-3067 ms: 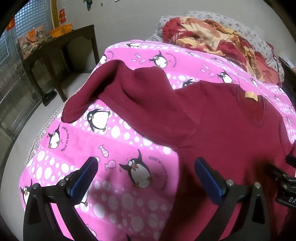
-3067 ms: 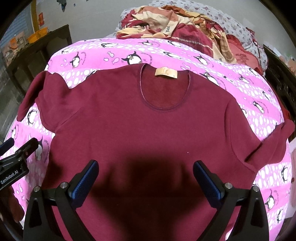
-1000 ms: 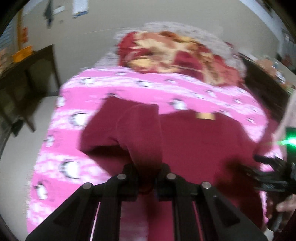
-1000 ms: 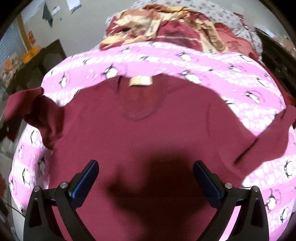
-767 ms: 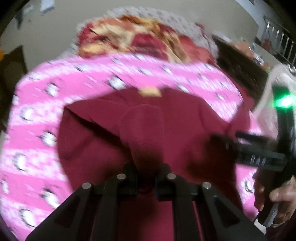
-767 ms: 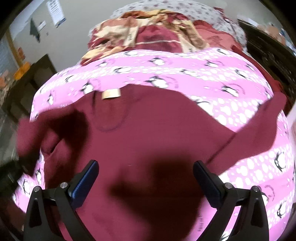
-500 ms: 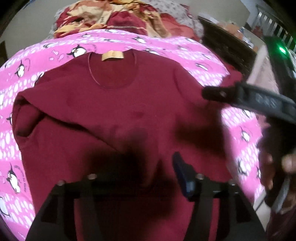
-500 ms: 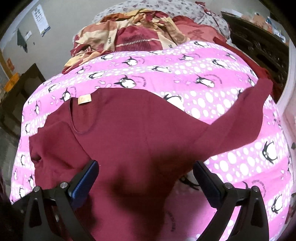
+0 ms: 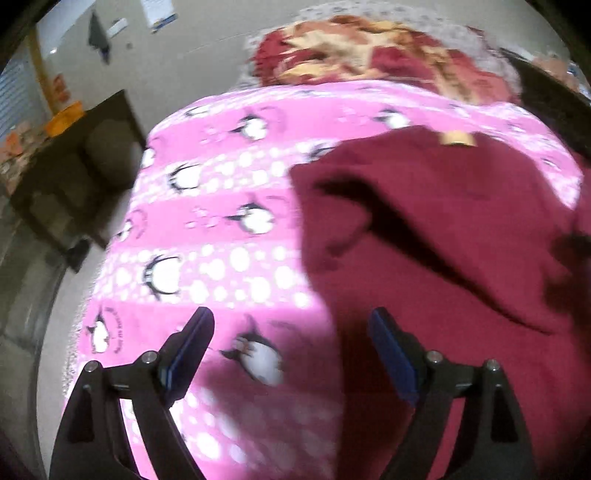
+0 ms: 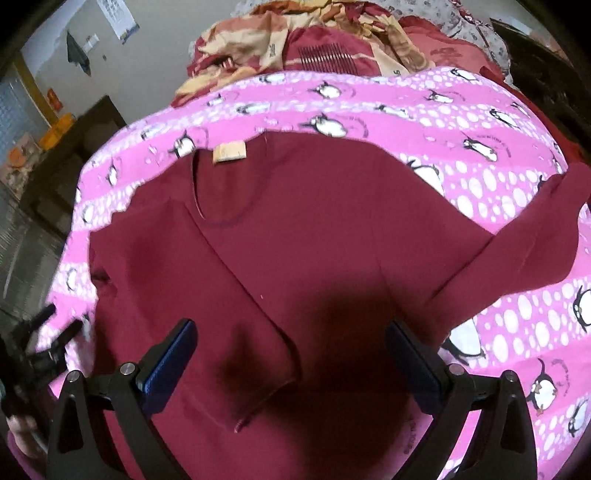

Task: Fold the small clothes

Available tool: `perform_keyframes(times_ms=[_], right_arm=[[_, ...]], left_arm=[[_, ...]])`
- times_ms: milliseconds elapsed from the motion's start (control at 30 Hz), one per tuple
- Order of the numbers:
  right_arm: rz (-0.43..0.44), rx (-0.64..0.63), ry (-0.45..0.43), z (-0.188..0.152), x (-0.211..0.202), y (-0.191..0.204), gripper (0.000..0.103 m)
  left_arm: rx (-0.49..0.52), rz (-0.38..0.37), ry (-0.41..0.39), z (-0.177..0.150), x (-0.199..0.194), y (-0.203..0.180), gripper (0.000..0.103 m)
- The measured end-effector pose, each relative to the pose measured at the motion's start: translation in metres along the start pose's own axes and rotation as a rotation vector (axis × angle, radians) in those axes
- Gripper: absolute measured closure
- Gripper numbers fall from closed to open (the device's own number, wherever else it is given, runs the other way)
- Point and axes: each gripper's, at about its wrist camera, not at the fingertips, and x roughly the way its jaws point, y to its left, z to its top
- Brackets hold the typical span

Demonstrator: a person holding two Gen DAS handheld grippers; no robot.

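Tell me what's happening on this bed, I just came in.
A person with a gripper in each hand is folding a maroon shirt on a penguin blanket. One sleeve lies folded across the front; the other sleeve is spread out. The left gripper has just been opening, nothing between its jaws. The right gripper hovers open.

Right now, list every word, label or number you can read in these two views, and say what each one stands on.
None can be read.
Tan neck label on the maroon long-sleeved shirt: no print legible.
Curved lettering beside the penguins on the pink penguin-print blanket: too small and blurred.
Paper sheet on the wall: too blurred.
Print on the red and tan bedding: unreadable.
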Motion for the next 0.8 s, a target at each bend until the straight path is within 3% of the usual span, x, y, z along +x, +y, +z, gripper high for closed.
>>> perform_keyframes(times_ms=[100, 167, 200, 233, 300, 433, 600, 667, 800], right_arm=[[-0.008, -0.028, 0.054, -0.009, 0.018, 0.004, 0.001], [-0.048, -0.086, 0.089, -0.016, 0.034, 0.011, 0.017], [-0.058, -0.115, 0.099, -0.019, 0.038, 0.015, 0.046], [-0.026, -0.132, 0.088, -0.021, 0.037, 0.019, 0.068], [-0.015, -0.188, 0.053, -0.022, 0.029, 0.026, 0.088], [-0.017, -0.242, -0.02, -0.006, 0.002, 0.026, 0.093], [-0.174, -0.209, -0.2, 0.044, -0.038, -0.002, 0.093], [-0.228, -0.173, -0.206, 0.058, -0.036, -0.017, 0.093], [-0.254, -0.114, -0.07, 0.069, 0.005, -0.048, 0.092]], left_arm=[[-0.025, 0.042, -0.012, 0.012, 0.017, 0.006, 0.018], [-0.037, 0.055, -0.011, 0.019, 0.027, 0.008, 0.018], [-0.045, 0.057, -0.006, 0.02, 0.03, 0.008, 0.018], [-0.058, 0.055, -0.002, 0.024, 0.033, 0.009, 0.018], [-0.08, 0.047, 0.003, 0.025, 0.034, 0.012, 0.018], [-0.098, 0.039, 0.007, 0.029, 0.035, 0.018, 0.018], [-0.088, 0.02, -0.001, 0.03, 0.03, 0.013, 0.018], [-0.056, 0.019, 0.012, 0.027, 0.034, 0.004, 0.018], [-0.029, 0.038, 0.046, 0.021, 0.048, -0.005, 0.018]])
